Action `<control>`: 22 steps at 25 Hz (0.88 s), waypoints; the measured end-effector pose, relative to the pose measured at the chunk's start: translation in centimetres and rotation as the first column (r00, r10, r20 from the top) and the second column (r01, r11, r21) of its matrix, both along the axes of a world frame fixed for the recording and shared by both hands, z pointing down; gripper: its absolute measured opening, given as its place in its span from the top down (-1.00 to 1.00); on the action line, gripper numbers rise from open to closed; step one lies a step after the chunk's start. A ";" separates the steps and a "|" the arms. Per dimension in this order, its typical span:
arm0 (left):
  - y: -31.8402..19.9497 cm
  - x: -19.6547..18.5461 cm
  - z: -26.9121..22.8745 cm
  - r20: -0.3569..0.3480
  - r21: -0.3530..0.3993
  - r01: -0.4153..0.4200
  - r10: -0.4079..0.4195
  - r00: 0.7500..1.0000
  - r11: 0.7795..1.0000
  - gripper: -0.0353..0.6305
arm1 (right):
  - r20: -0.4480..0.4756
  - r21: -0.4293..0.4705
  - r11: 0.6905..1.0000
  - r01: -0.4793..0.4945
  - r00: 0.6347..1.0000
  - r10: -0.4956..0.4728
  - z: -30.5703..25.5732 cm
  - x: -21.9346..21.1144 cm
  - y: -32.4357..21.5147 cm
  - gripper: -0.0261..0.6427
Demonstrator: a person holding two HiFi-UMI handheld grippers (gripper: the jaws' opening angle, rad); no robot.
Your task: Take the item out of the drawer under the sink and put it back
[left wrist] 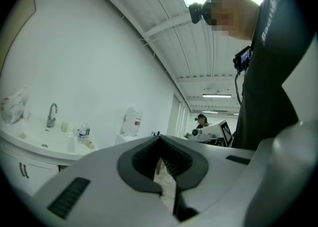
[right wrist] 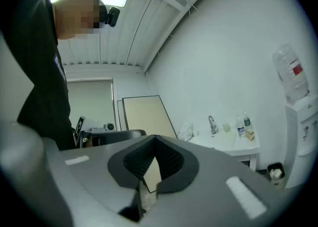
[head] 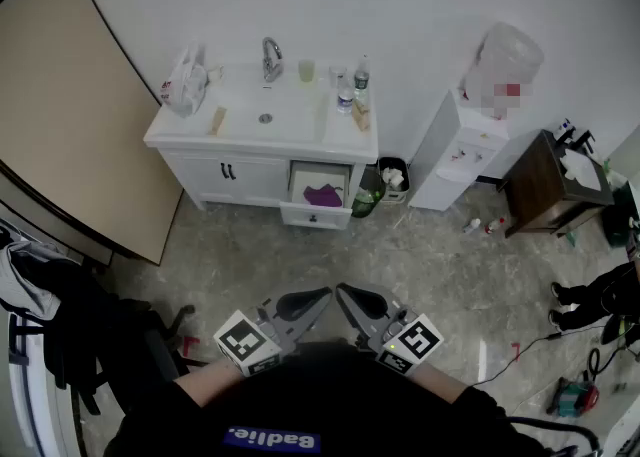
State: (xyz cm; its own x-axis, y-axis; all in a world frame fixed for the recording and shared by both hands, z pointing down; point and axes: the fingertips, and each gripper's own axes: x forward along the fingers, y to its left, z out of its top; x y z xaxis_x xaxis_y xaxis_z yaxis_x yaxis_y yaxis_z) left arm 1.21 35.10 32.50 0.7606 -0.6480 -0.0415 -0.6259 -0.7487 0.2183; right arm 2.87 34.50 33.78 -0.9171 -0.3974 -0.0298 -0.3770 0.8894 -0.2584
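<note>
In the head view, the left gripper (head: pixel 318 297) and right gripper (head: pixel 345 293) were held close to the person's body, tips nearly touching each other, well apart from the sink cabinet (head: pixel 225 177) by the far wall. The drawer (head: pixel 315 215) under the right end of the counter stood pulled open, and the purple item (head: pixel 322 195) lay inside it, toward its front edge. In the left gripper view, that gripper's (left wrist: pixel 160 139) jaws were fully together with nothing between them, and the faucet (left wrist: pixel 51 114) showed far off at the left. In the right gripper view, that gripper's (right wrist: pixel 155 137) jaws also appeared to meet at the tips, empty, with the basin counter (right wrist: pixel 226 141) at the right; the drawer itself could not be made out there. The step in hand was judged to be the approach: it would go best by walking up to the drawer's front, opening one gripper's jaws before reaching in, coming down through the open top clear of the front panel, and pinching the soft-looking item at its bunched middle.
</note>
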 end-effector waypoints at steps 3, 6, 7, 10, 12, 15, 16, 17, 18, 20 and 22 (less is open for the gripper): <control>-0.1 -0.1 0.2 -0.005 -0.016 0.008 -0.008 1.000 1.000 0.88 | 0.000 -0.001 1.000 0.000 1.000 0.000 0.2 0.0 0.0 0.92; 0.1 0.1 0.3 -0.004 -0.013 -0.004 0.004 1.000 1.000 0.88 | 0.001 -0.001 1.000 0.000 1.000 0.000 0.2 0.0 0.0 0.92; 0.2 0.2 0.3 -0.007 -0.019 -0.009 0.009 1.000 1.000 0.88 | 0.002 -0.002 1.000 0.001 1.000 -0.001 0.2 0.0 0.0 0.92; 0.1 0.2 0.7 -0.010 -0.020 -0.001 0.000 1.000 1.000 0.88 | 0.006 -0.006 1.000 0.000 1.000 0.000 0.1 0.3 -0.2 0.92; 0.0 0.2 0.6 0.000 -0.025 -0.001 0.001 1.000 1.000 0.88 | 0.009 -0.009 1.000 -0.005 1.000 0.005 0.1 0.4 -0.4 0.92; -0.1 0.3 0.3 0.001 -0.039 0.005 -0.005 1.000 0.999 0.88 | 0.013 -0.003 1.000 -0.013 1.000 0.013 0.0 0.6 -0.7 0.92; -0.2 0.4 0.1 -0.001 -0.031 0.007 -0.007 1.000 0.999 0.88 | 0.016 -0.003 1.000 -0.014 1.000 0.014 -0.1 0.7 -0.8 0.92; -0.4 0.5 0.1 0.001 -0.021 0.009 -0.009 1.000 1.000 0.88 | 0.016 -0.002 1.000 -0.014 1.000 0.014 -0.2 0.9 -0.9 0.92; -0.5 0.6 0.1 0.007 -0.013 0.012 -0.012 1.000 1.000 0.88 | 0.014 0.000 1.000 -0.013 1.000 0.013 -0.2 1.0 -1.1 0.92; -0.7 0.9 0.1 0.013 -0.007 0.022 -0.022 1.000 1.000 0.88 | 0.011 0.002 1.000 -0.015 1.000 0.015 -0.1 1.5 -1.3 0.92; -0.9 1.3 -0.1 0.011 -0.013 0.036 -0.036 0.999 0.999 0.88 | 0.012 0.001 1.000 -0.017 1.000 0.017 -0.1 2.1 -1.6 0.92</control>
